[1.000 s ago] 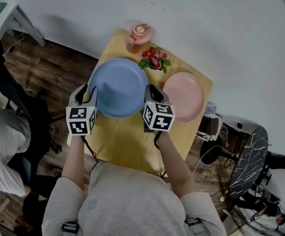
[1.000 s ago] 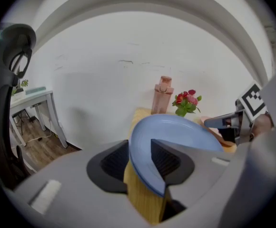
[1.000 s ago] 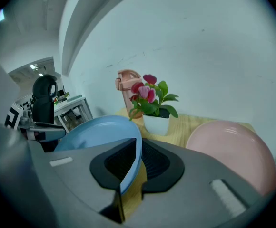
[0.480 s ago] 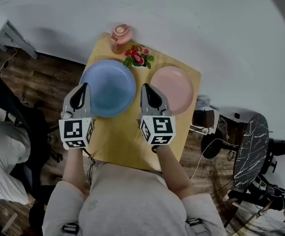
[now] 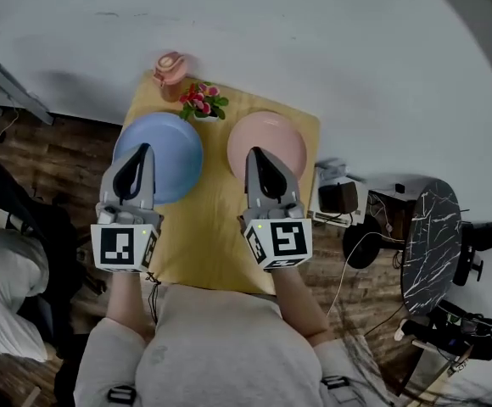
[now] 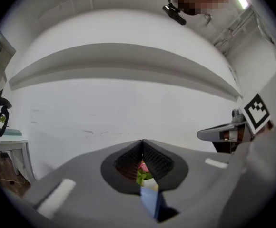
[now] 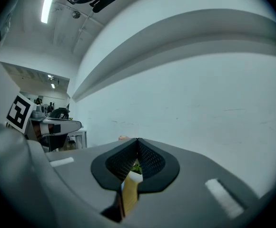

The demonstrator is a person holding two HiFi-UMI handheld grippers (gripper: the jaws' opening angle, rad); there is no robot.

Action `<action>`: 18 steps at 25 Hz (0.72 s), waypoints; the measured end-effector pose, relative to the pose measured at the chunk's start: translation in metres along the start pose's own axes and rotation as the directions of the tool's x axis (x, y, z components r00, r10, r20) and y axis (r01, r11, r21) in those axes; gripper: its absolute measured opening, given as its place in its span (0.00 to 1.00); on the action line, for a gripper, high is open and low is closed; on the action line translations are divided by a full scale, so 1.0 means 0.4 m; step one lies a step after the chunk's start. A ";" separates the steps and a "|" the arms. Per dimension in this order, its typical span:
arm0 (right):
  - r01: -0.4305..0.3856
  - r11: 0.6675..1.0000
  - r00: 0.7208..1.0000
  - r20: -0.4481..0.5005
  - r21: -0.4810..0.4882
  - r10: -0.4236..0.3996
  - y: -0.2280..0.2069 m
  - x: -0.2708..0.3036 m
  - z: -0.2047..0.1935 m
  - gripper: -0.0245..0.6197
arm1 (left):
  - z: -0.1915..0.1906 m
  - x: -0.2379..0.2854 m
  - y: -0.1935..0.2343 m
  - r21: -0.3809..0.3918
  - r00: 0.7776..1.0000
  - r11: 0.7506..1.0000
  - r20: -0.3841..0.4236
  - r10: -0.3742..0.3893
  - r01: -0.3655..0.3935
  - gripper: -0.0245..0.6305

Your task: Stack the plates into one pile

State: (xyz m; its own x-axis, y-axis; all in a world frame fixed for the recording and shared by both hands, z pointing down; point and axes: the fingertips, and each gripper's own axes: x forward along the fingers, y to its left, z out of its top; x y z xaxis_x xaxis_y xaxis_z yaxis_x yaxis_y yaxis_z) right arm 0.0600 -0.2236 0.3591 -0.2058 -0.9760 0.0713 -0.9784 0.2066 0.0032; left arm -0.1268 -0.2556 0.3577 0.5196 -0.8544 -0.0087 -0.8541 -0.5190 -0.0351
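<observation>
1. Plates lie side by side, apart and unstacked, on a small square yellow wooden table (image 5: 208, 240): a round light-blue plate (image 5: 176, 153) on the left and a round pink plate (image 5: 284, 138) on the right.
2. Left gripper (image 5: 141, 150): its jaws are clenched together with nothing between them. In the head view its tip overlaps the blue plate's left part.
3. Right gripper (image 5: 254, 153): its jaws are likewise pressed together and empty. Its tip overlaps the pink plate's left edge.
4. Small pot of red and pink flowers (image 5: 201, 102) stands behind the gap between the plates.
5. Pink lidded teapot (image 5: 170, 69) sits at the table's far left corner.
6. Both gripper views face a white wall (image 6: 128, 103).
</observation>
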 end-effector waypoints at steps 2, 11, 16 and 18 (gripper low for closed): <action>0.008 1.000 1.000 0.014 0.007 -0.008 -0.031 -0.024 0.024 0.04 | 0.027 0.003 -0.028 -0.003 1.000 1.000 0.016 -0.006 0.006 0.13; 0.005 0.999 0.996 0.085 0.037 -0.008 -0.153 -0.115 0.102 0.05 | 0.116 0.013 -0.147 -0.009 0.997 1.000 0.078 -0.009 0.010 0.13; -0.004 1.000 0.993 0.117 0.030 0.000 -0.214 -0.159 0.129 0.05 | 0.140 0.009 -0.204 -0.018 0.996 1.000 0.087 0.012 -0.011 0.13; -0.004 1.000 0.992 0.127 0.026 0.000 -0.240 -0.177 0.138 0.05 | 0.147 0.005 -0.228 -0.013 0.996 1.000 0.085 0.022 -0.021 0.13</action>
State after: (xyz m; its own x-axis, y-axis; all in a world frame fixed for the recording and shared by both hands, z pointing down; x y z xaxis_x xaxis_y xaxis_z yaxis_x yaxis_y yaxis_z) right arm 0.1675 -0.1781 0.2988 -0.2069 -0.9768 -0.0557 -0.9778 0.2084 -0.0231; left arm -0.0465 -0.2086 0.3022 0.5006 -0.8604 -0.0948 -0.8652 -0.5010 -0.0217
